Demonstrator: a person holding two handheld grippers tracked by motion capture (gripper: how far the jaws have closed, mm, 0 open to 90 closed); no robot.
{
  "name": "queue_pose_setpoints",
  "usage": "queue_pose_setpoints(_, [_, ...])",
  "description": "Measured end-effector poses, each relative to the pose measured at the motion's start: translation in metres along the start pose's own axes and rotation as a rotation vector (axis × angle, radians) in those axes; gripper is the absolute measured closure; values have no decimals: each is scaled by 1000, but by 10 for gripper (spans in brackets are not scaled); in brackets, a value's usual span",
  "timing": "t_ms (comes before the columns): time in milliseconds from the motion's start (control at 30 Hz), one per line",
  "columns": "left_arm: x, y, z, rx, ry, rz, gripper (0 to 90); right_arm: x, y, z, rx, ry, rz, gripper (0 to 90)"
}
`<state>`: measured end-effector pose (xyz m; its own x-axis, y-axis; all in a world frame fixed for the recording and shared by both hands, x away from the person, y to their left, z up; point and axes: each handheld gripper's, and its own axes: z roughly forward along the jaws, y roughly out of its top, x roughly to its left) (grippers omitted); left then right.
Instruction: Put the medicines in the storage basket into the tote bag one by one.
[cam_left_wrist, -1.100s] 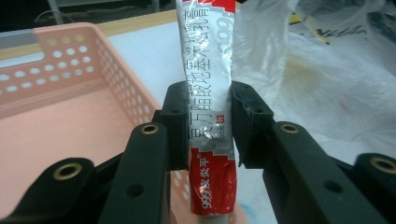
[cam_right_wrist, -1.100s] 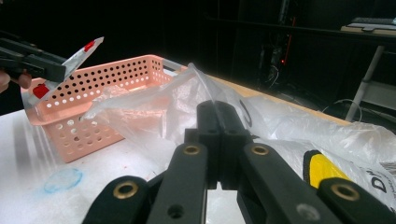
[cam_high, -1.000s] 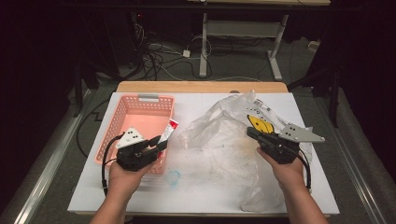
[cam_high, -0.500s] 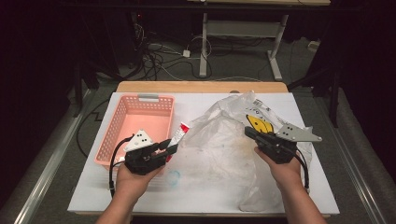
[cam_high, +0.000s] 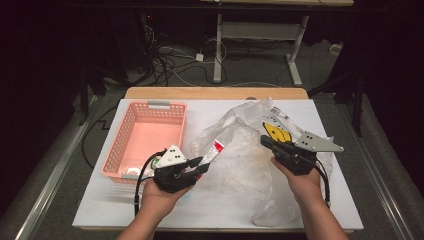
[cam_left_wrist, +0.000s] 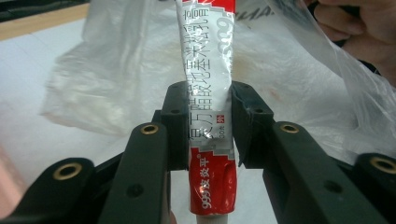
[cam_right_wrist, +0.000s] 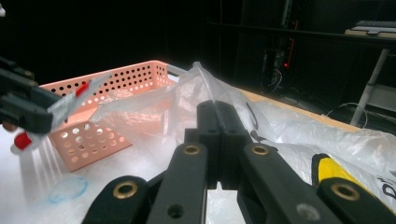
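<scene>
Pointing bagward: tube (cam_left_wrist: 208, 93) in left tool (cam_left_wrist: 205, 126)

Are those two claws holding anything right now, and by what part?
The left claw grips a red-and-silver tube across its middle. The right claw pinches a fold of the clear plastic bag.

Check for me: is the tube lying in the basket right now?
No, the left gripper clamps the tube in front of the plastic bag.

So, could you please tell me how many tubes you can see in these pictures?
1. A red-and-silver tube is clamped in the left gripper, pointing toward the plastic bag beside the pink basket. More could be hidden inside the crumpled bag.
</scene>
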<state>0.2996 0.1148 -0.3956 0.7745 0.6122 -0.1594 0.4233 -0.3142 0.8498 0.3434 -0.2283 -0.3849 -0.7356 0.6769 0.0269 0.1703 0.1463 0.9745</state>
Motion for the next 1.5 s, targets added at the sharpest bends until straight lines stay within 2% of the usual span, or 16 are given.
queue_pose_setpoints(133, [-3,0,9,22,-19,2,678,1,1,0,-6,8,1,900])
queue_pose_setpoints(433, [-9,0,23,58,-28,20,678,5,4,2,-20,20,-7,900])
queue_pose_setpoints(600, [-11,4,36,79,-24,36,678,5,4,3,-20,23,-10,900])
queue_pose_setpoints(900, [-14,11,61,96,-12,29,678,6,5,2,-21,24,-8,900])
queue_pose_setpoints(1067, [-17,15,79,108,8,41,678,6,4,3,-22,23,-6,900])
queue_pose_setpoints(1500, [-20,17,129,135,32,36,677,4,4,3,-25,24,1,900])
